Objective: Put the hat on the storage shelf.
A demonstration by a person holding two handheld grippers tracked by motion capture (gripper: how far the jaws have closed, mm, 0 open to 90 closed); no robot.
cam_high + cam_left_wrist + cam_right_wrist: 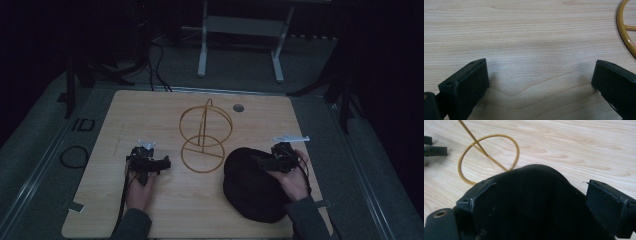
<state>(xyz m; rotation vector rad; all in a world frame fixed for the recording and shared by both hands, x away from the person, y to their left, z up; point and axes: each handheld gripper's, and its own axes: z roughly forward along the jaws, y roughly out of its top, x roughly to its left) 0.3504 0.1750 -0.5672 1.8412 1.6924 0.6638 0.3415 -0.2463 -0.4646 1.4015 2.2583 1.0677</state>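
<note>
I am holding my left hand-held gripper [161, 163] low over the wooden bench [125, 115], left of the gold wire stand [205, 135]. In the left gripper view its jaws are standing wide apart with bare bench between them; they are gripping nothing, and a curve of the stand's base ring [625, 30] is showing at the upper right.

I am holding my right hand-held gripper [264, 161] over the black hat [250, 187], which is lying on the bench at the near right, just beside the stand's base ring. In the right gripper view the jaws are also standing wide apart, one at either side of the hat's crown [536, 202]; I cannot tell whether they are touching the fabric. The hat is not clamped.

The stand is resting upright at the bench's centre, between my two grippers, its flat base ring [489, 157] apart from the hat's edge.
</note>
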